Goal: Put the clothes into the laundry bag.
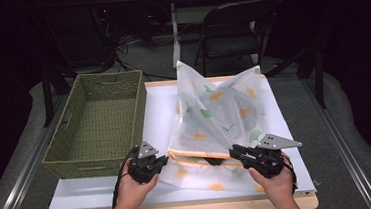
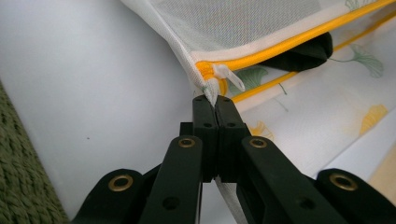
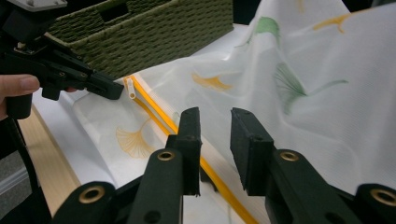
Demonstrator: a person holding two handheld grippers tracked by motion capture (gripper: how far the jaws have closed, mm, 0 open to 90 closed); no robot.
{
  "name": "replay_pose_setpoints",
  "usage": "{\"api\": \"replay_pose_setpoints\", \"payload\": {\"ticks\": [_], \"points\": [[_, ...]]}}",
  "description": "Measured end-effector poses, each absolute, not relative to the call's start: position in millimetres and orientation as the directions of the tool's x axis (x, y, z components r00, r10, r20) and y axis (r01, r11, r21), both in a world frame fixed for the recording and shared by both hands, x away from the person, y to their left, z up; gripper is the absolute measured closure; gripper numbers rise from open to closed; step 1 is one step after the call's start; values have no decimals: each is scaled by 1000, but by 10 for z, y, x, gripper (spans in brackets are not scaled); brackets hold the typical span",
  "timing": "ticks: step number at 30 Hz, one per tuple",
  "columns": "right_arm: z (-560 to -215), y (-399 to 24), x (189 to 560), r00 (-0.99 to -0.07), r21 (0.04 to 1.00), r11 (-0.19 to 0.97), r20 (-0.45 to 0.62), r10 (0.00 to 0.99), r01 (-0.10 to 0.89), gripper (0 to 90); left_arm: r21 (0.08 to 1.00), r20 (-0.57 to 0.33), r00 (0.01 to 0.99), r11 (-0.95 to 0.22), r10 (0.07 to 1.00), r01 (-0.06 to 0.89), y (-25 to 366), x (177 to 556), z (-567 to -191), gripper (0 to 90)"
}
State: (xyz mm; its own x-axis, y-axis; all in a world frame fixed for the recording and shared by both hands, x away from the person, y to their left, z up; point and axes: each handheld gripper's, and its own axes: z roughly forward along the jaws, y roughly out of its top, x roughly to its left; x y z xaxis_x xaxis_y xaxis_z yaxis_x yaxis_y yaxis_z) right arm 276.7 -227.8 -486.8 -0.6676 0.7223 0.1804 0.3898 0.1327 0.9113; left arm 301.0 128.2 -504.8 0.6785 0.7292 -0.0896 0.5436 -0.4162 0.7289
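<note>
basket [image 1: 94,122] left on table [image 1: 159,111], mesh bag [image 1: 220,127] right of it

Fine white mesh on the laundry bag [image 1: 219,117], thin and half see-through, printed with matt ginkgo leaves; a glossy yellow zipper [image 2: 299,42] runs along its edge, with a milky plastic pull tab [image 2: 229,77]. The basket [image 1: 97,124] is rough woven green cord. Left gripper [image 2: 212,100] jaws: matt black plastic with brass-coloured rivets. The tabletop [image 1: 154,117] is smooth matt white, edged in pale wood.
</note>
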Motion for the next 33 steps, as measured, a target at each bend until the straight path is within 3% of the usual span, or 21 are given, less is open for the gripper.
{"api": "replay_pose_setpoints", "payload": {"ticks": [3,9,13,25,33], "points": [[-4857,-2075,2768,-700,911,163,166,695,378,662,725,-96,695,-428,713,539,1308,2902,-5047,893],[-4957,-1758,2828,-747,895,257,115,655,364,632,723,-95,693,-429,714,541,1316,2838,-5100,892],[-5019,-1601,2873,-767,888,263,141,626,377,627,721,-108,692,-423,713,549,1314,2823,-5127,892],[-5139,-1284,2949,-796,853,248,272,541,460,766,734,-103,694,-417,712,537,1313,2807,-5145,892],[-5327,-1116,3022,-796,817,249,357,488,519,756,742,-103,704,-417,702,525,1268,2761,-5133,892]]}}
